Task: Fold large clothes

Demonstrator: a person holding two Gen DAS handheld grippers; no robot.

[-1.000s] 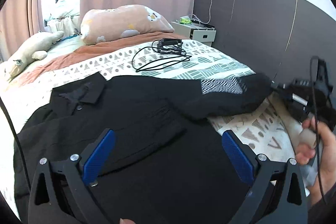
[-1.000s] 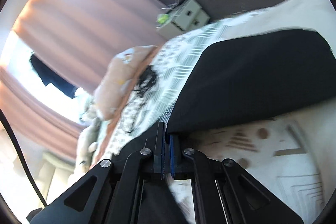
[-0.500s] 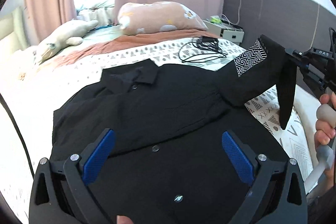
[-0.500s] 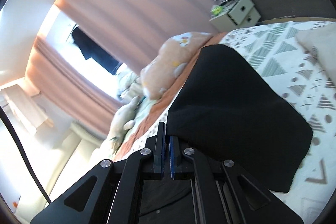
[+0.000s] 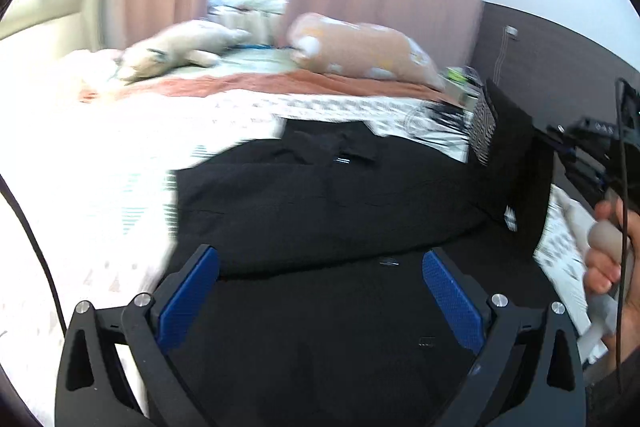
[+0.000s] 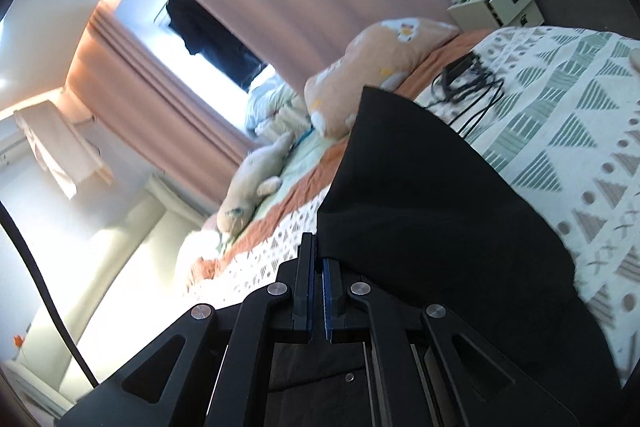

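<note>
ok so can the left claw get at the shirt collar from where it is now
Probably yes. The left claw is open above the black shirt, and the collar lies flat farther up the bed with only shirt fabric between. The right claw holds the sleeve off to the side.

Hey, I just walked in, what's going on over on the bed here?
A person is folding a black button-up shirt spread on the patterned bedspread. The right gripper is shut on the shirt's sleeve, holding it up off the bed at the shirt's right side. The left gripper hangs open above the shirt's lower front, holding nothing. A pillow, a plush toy and a black cable lie further up the bed.
</note>
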